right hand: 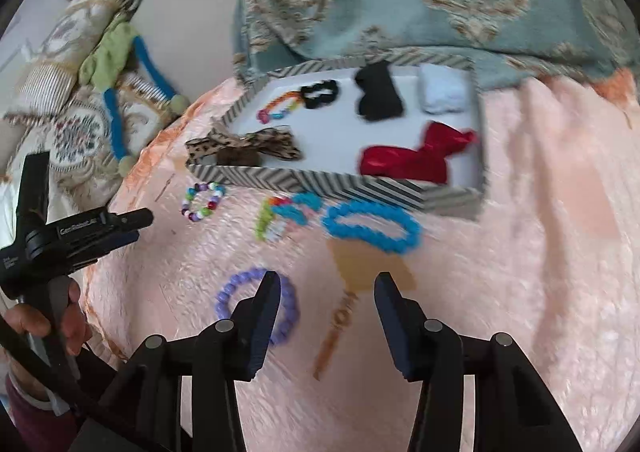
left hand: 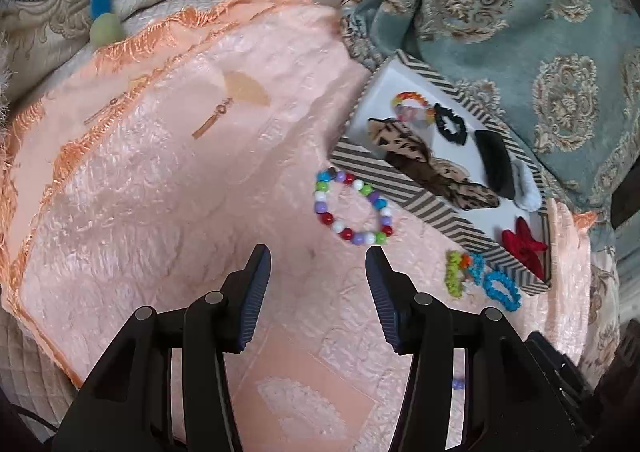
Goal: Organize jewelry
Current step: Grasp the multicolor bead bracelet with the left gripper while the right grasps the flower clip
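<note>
While both claws hang over the peach cloth point(left hand: 160, 192), the scene reads as follows.
Left gripper point(left hand: 318, 252): jaws spread wide, nothing between them; tips just short of the multicolour bead bracelet point(left hand: 354, 208).
Right gripper point(right hand: 326, 282): jaws apart, empty; left finger point(right hand: 266, 308) overlaps the purple bead bracelet point(right hand: 232, 292) in view, contact unclear.
Striped box point(right hand: 320, 182): open, on the cloth against the blue-green drape point(right hand: 440, 12).
Inside box: red bow point(right hand: 416, 158), leopard bow point(right hand: 244, 148), black bow point(right hand: 378, 92), black scrunchie point(right hand: 320, 92), rainbow bracelet point(right hand: 278, 106), white piece point(right hand: 442, 90).
Outside box: blue bracelet point(right hand: 372, 226) just before the front wall; green-and-mixed bracelet point(right hand: 272, 220) beside it.
Multicolour bracelet: on cloth, near the box's left corner.
</note>
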`<state>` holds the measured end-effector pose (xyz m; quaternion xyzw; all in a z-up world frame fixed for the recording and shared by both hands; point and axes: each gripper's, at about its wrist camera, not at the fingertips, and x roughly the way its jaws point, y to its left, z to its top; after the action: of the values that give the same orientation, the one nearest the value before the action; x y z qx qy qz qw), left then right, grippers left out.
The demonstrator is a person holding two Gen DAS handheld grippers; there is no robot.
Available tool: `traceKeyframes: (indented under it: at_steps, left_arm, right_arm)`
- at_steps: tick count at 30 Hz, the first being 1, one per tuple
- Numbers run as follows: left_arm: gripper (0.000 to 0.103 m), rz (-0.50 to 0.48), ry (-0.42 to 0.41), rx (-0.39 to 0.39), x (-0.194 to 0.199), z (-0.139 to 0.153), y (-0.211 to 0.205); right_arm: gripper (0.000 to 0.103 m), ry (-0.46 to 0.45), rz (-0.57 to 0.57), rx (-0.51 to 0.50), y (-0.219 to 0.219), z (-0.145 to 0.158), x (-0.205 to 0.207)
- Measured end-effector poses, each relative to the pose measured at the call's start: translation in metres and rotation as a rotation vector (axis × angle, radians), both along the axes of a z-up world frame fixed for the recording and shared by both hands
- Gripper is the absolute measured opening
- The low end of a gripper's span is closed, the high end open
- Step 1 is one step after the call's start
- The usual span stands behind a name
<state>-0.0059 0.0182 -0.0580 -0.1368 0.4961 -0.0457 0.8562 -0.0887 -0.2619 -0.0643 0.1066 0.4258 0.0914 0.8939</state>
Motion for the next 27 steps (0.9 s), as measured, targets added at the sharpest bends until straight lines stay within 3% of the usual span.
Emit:
traceKeyframes:
  at_steps: [7, 9, 12, 18, 22, 23, 24, 26, 27]
  left_arm:
    - [0.05, 0.03, 0.026, -0.008, 0.019, -0.016, 0.002]
    - [0.058, 0.04, 0.017, -0.027, 0.026, -0.017, 0.003]
    - [0.059, 0.044, 0.012, -0.03, 0.035, -0.019, 0.0]
    - [0.059, 0.037, 0.03, 0.0, 0.051, -0.033, -0.011]
    - [0.057, 0.032, 0.012, 0.022, 0.057, -0.038, -0.018]
    - [0.047, 0.036, 0.011, 0.02, 0.058, -0.039, -0.019]
    - [0.028, 0.042, 0.015, 0.019, 0.058, -0.04, -0.019]
    - [0.02, 0.044, 0.029, 0.029, 0.059, -0.043, -0.019]
    - [0.01, 0.045, 0.028, 0.003, 0.058, -0.042, -0.016]
  right_arm:
    - [0.048, 0.001, 0.072, -0.037, 0.024, -0.008, 0.042]
    - [0.048, 0.003, 0.083, -0.049, 0.027, -0.013, 0.051]
    - [0.048, 0.017, 0.087, -0.054, 0.026, -0.023, 0.063]
    - [0.014, 0.006, 0.109, -0.057, 0.024, -0.026, 0.073]
    - [0.011, -0.004, 0.105, -0.046, 0.022, -0.021, 0.067]
    - [0.011, -0.009, 0.1, -0.031, 0.02, -0.018, 0.065]
    - [0.011, -0.018, 0.096, -0.007, 0.017, -0.014, 0.061]
    - [0.011, -0.036, 0.094, 0.028, 0.012, -0.004, 0.054]
    - [0.011, -0.048, 0.092, 0.036, 0.011, 0.002, 0.049]
